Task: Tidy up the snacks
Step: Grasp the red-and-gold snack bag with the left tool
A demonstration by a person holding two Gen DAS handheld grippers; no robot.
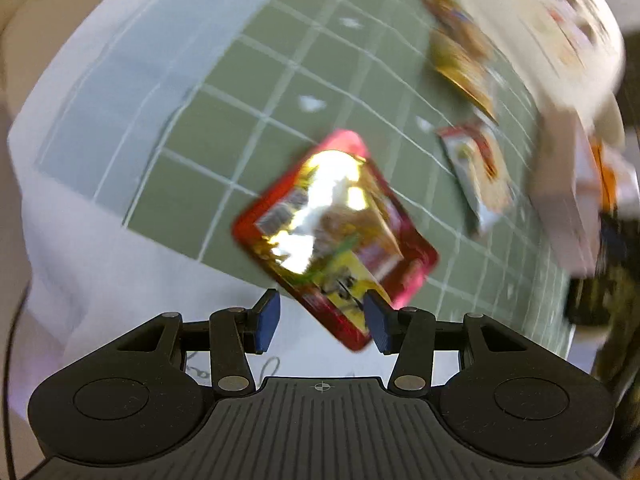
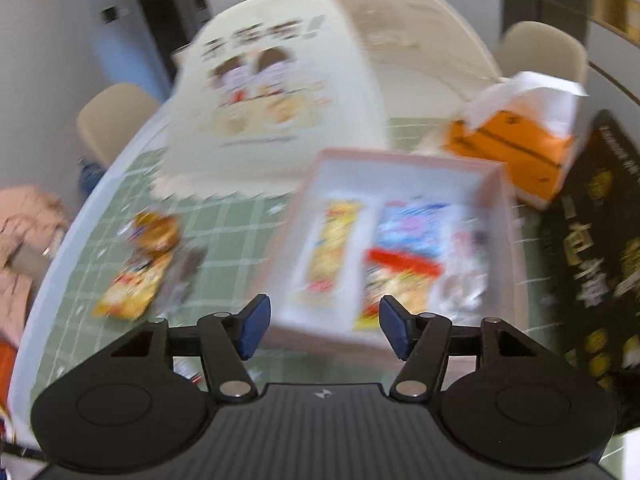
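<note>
In the left wrist view a shiny red snack packet [image 1: 332,236] lies on the green grid mat [image 1: 224,128], its near corner over the white cloth. My left gripper [image 1: 323,318] hovers above that corner, open; the right pad [image 1: 378,320] overlaps the packet's edge and the left pad stands clear of it. In the right wrist view my right gripper [image 2: 324,328] is open and empty over the near rim of a pink-edged white box [image 2: 400,160]. Inside the box lie a yellow packet [image 2: 332,256], a blue-white packet [image 2: 420,228] and a red-yellow packet [image 2: 396,280].
Loose packets lie on the mat: a gold one [image 1: 460,56], a white-red one [image 1: 480,172], and yellow-orange ones [image 2: 136,280]. A big cream bag [image 2: 272,92] stands behind the box, with an orange tissue box [image 2: 512,148] and a black carton [image 2: 592,240] at the right. Both views are blurred.
</note>
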